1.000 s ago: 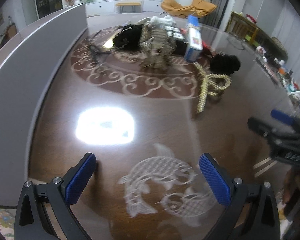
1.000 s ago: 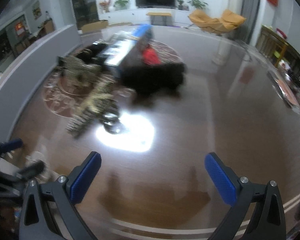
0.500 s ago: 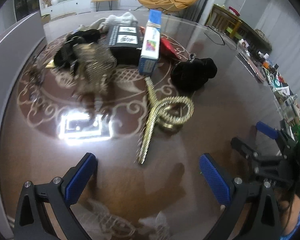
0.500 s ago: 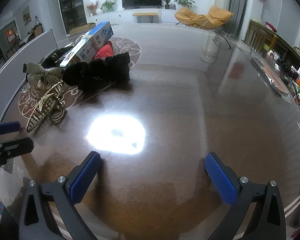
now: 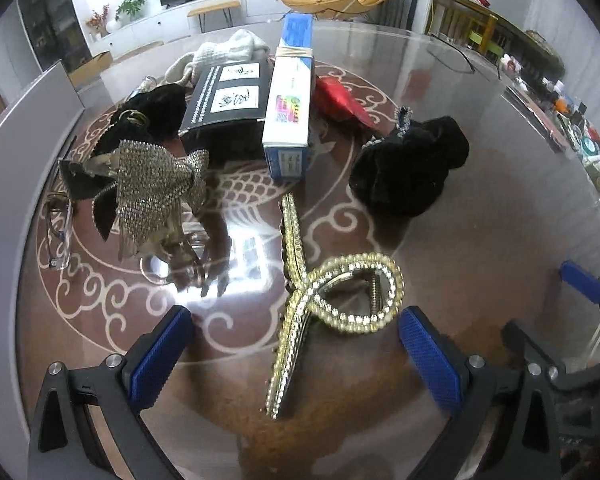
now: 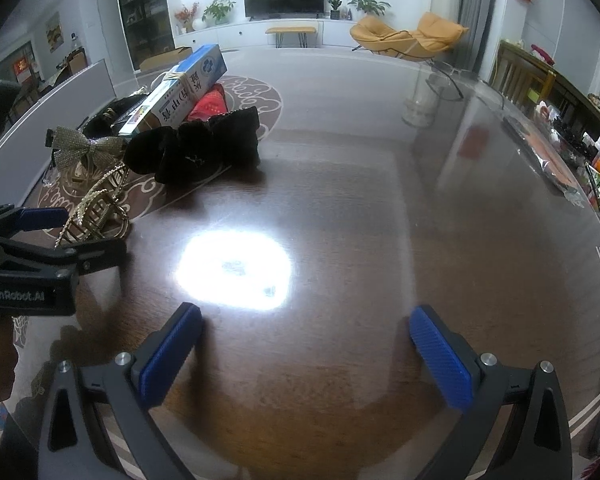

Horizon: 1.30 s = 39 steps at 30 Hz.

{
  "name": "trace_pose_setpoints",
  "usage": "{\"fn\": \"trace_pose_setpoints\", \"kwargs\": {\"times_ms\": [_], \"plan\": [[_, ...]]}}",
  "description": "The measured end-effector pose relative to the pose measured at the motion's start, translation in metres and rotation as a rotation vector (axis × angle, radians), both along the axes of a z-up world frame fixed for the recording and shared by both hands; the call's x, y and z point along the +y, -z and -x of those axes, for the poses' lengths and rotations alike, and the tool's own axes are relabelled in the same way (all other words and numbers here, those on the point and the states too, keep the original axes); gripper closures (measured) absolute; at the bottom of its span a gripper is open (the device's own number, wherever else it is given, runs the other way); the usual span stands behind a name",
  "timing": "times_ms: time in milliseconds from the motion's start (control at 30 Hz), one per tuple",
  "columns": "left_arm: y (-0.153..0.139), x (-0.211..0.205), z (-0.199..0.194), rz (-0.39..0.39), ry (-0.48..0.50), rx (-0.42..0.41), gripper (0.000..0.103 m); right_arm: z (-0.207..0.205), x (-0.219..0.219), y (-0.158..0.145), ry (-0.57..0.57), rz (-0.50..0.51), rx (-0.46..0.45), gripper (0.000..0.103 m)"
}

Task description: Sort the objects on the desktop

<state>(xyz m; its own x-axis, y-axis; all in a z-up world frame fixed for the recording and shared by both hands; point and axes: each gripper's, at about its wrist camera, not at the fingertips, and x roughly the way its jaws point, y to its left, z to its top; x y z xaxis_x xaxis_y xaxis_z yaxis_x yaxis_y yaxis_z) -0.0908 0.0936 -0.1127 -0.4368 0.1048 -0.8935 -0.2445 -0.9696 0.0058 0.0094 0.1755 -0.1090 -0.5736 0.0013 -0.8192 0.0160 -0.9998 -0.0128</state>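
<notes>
Sequin bow [image 5: 156,184] far left on the desk [image 5: 480,240], left gripper [image 5: 296,344] fingers spread around the near end of the gold hair claw [image 5: 320,300], blue box [image 5: 290,96] behind, black pouch [image 5: 408,168] right, right gripper [image 6: 306,344] fingers spread over bare desk.

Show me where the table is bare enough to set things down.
Free: the wide stretch of table in front of the right gripper, running right from the black pouch. Crowded: the left side, where the gold clip lies between the left gripper's open jaws, with the bow, blue box and black box packed behind.
</notes>
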Motion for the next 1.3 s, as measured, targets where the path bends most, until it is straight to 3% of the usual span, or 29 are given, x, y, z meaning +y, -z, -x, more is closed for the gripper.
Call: {"fn": "trace_pose_setpoints", "kwargs": {"times_ms": [233,500,567,600,633,667,1300], "plan": [[0.002,-0.002,0.005,-0.002,-0.02,0.012,0.0,0.0,0.0,0.0,0.003,0.0,0.001,0.0],[0.0,-0.003,0.003,-0.003,0.026,0.034,0.001,0.0,0.0,0.0,0.003,0.0,0.001,0.0],[-0.003,-0.003,-0.002,-0.011,0.034,0.064,0.025,0.0,0.0,0.0,0.004,0.0,0.001,0.0],[-0.005,-0.003,-0.004,-0.013,0.041,0.076,0.032,0.0,0.0,0.0,0.004,-0.001,0.001,0.0],[-0.007,-0.002,-0.007,-0.014,0.049,0.084,0.046,0.0,0.0,0.0,0.004,-0.001,0.001,0.0],[-0.009,-0.002,-0.009,-0.016,0.057,0.089,0.053,0.0,0.0,0.0,0.004,-0.001,0.001,0.0],[-0.01,-0.084,-0.055,-0.075,-0.034,0.108,0.057,0.001,0.002,0.0,0.012,-0.001,0.002,0.0]]}}
